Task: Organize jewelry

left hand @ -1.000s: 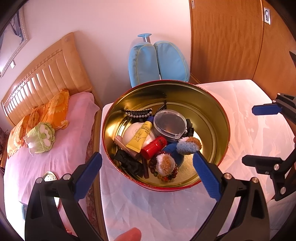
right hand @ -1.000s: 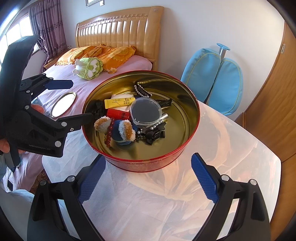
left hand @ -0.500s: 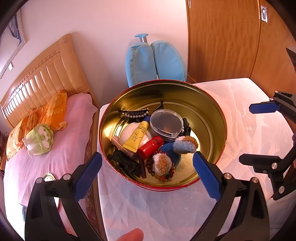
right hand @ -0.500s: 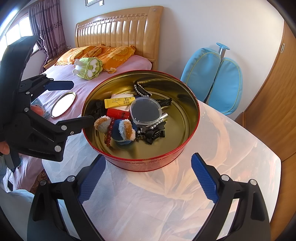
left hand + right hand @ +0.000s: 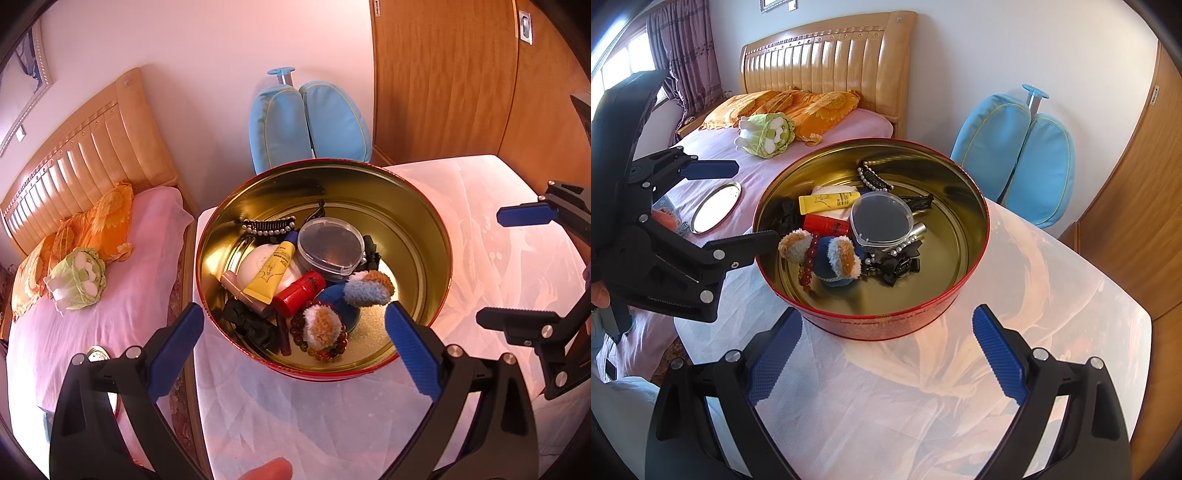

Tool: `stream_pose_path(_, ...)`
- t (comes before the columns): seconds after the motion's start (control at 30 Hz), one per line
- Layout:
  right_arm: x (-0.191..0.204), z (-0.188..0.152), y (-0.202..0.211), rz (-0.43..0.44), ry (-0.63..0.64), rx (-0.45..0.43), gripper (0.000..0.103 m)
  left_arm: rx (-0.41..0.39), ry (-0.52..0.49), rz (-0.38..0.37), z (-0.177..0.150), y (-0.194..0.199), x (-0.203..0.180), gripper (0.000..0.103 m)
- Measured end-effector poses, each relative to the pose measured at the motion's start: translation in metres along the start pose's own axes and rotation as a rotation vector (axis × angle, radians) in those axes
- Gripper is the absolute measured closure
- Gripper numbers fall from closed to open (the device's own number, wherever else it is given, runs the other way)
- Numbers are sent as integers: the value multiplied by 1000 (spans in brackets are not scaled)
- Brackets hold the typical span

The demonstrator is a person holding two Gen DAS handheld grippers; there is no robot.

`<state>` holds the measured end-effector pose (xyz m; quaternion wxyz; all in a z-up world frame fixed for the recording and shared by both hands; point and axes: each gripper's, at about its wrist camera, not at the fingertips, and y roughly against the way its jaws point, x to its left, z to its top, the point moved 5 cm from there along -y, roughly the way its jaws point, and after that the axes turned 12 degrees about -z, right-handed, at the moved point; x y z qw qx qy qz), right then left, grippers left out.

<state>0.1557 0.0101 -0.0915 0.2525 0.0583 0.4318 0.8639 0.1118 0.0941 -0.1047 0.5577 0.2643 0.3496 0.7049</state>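
Both jaws are held apart, empty: left gripper (image 5: 294, 343) poised above the tin's (image 5: 975, 199) near rim, right gripper (image 5: 887, 354) before it. Bead bracelet (image 5: 325, 345), probably jewelry, lies inside, reachable.

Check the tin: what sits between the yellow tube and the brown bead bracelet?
In the left wrist view, the red cylinder lies between the yellow tube and the bead bracelet, inside the round tin.

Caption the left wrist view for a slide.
Open left hand-held gripper poised over the red tin of jewelry and cosmetics.
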Motion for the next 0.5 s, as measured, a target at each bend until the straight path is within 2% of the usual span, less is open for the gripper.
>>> stream_pose_path(0.2, 1, -1, -2, -14, -16, 6, 9, -24, -19, 1, 3, 2, -2, 7)
stream_pose_path(0.5, 8, -3, 1, -29, -29, 11, 9, -19, -22, -14, 3, 1, 1, 7)
